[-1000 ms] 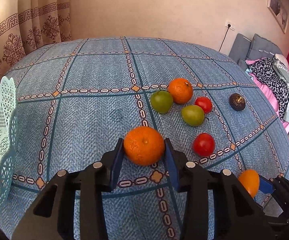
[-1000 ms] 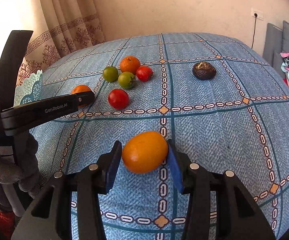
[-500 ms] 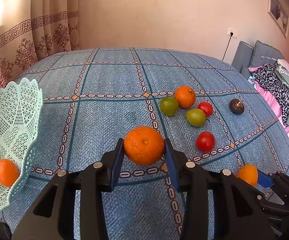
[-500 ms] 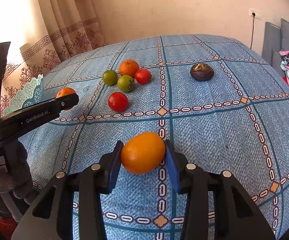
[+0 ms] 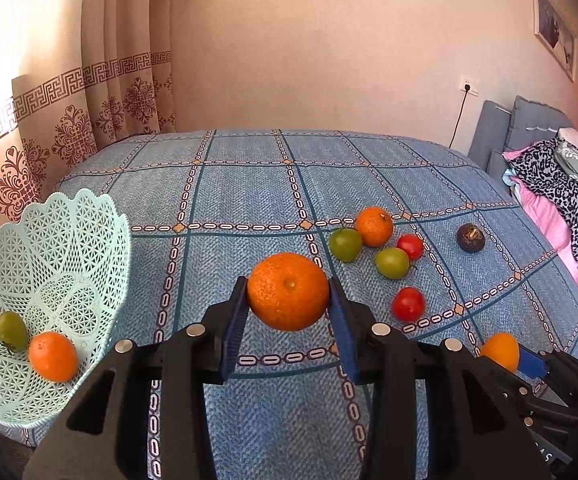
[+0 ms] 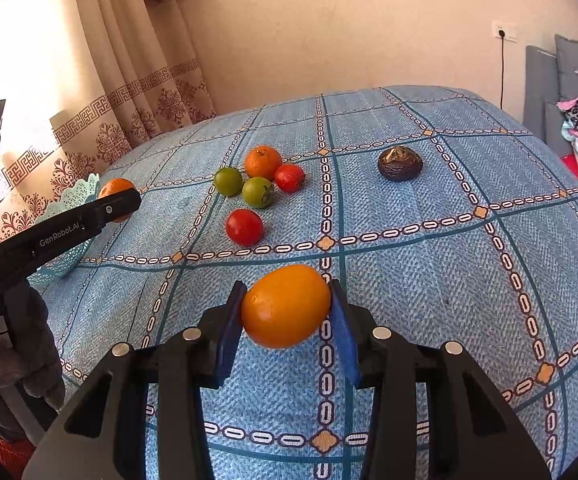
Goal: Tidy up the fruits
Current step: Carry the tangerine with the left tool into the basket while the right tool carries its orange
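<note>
Left gripper (image 5: 287,316): I clamp the mandarin (image 5: 287,291) above the blue cloth (image 5: 249,184).
Right gripper (image 6: 285,330): my pads pinch the smooth orange fruit (image 6: 285,306), clear of the cloth.
Basket (image 5: 61,240): at my left, holding two fruits.
Loose fruit: six near mid-cloth.
Doing it well: I judge each fruit should go low over the rim, one at a time.

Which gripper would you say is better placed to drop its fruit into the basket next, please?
Left, probably: the left gripper, holding the mandarin, is nearer the basket; the right gripper is farther away.
</note>
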`<state>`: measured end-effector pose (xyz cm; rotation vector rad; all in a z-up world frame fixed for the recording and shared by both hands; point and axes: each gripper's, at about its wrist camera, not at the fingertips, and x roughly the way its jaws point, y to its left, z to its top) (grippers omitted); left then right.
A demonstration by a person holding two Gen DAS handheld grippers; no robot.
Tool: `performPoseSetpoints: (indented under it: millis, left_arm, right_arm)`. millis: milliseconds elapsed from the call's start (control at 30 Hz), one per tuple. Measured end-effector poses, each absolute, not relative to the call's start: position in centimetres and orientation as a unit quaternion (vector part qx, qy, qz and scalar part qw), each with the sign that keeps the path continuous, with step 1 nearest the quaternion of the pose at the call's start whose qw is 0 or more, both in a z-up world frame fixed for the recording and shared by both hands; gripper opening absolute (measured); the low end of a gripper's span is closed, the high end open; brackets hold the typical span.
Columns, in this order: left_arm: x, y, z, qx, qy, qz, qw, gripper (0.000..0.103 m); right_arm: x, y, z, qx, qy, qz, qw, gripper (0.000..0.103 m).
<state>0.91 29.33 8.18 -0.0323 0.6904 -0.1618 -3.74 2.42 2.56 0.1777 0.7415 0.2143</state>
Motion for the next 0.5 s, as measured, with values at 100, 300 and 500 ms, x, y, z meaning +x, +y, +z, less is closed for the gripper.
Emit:
performPoseSetpoints:
  millis: [100,300,500]
  left_arm:
    - [0.7,29.9,8.7,-0.021,0.331,-0.072,0.941,0.041]
    - [0.3,31.1,9.6,-0.029,0.317,-0.051,0.947,0.041]
    - [-0.2,32.6,10.6,-0.037,0.299,-0.024,0.953,0.041]
  right_arm:
    - [-3.8,2.5,2.7,0.085,0.357,0.101,0.925,0.041]
    - [-4.3,2.3,3.1,0.087,0.346,0.092,0.930,0.041]
    - [-4.6,3.0,4.4,0.082,0.336,0.094,0.933,0.041]
